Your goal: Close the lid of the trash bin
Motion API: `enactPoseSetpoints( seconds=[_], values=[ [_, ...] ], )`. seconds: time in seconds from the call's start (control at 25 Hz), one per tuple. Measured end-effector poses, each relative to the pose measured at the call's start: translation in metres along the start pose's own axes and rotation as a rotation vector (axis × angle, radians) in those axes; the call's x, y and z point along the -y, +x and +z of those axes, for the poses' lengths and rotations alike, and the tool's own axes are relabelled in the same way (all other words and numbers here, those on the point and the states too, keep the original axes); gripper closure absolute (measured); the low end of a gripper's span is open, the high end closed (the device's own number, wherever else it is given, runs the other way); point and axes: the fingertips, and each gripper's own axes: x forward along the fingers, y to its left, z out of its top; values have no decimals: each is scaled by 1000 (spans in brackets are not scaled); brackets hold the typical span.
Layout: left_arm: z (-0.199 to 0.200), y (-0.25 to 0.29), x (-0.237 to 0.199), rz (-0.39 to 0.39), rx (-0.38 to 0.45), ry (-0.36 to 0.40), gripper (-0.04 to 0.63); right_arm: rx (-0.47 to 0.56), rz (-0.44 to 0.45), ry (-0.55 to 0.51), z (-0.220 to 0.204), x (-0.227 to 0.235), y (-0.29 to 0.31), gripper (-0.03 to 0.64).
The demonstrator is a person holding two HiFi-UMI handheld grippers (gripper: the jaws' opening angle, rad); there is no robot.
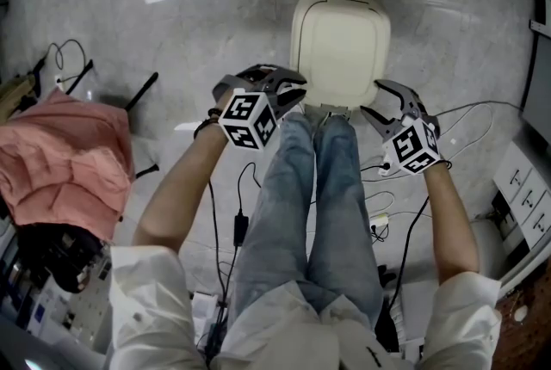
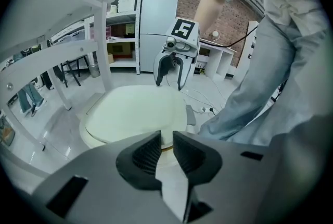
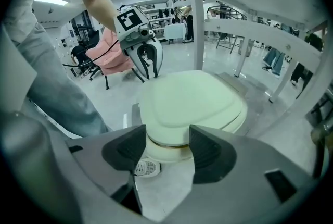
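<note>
Head view: the cream trash bin lid (image 1: 340, 41) lies flat and shut at upper centre of the frame, on the grey floor (image 1: 207, 41), just above the person's jeans (image 1: 293, 188). The left gripper (image 1: 294, 95) is at the lid's lower-left corner, jaws nearly together with a slim gap, holding nothing. The right gripper (image 1: 375, 100) is at the lower-right corner, jaws apart and empty.

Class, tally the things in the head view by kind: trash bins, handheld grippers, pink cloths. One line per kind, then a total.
Trash bins: 1 (trash bin)
Grippers: 2 (left gripper, right gripper)
Pink cloths: 1 (pink cloth)
Total: 4
</note>
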Motion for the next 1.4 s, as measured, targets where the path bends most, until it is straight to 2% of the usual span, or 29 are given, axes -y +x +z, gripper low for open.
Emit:
enactPoseSetpoints(
  seconds=[0.28,0.44,0.88,1.4],
  values=[
    [-2,7,3,9,-29,20,535,-3,-12,14,0,1,5,366],
    [-1,9,2,10,-28,10,540,10,-17,30,3,0,7,431],
    [-3,17,2,17,-48,-5,546,-22,-53,39,2,3,15,497],
    [-6,21,1,21,-64,-26,549,-34,-72,46,1,4,17,508]
  ],
)
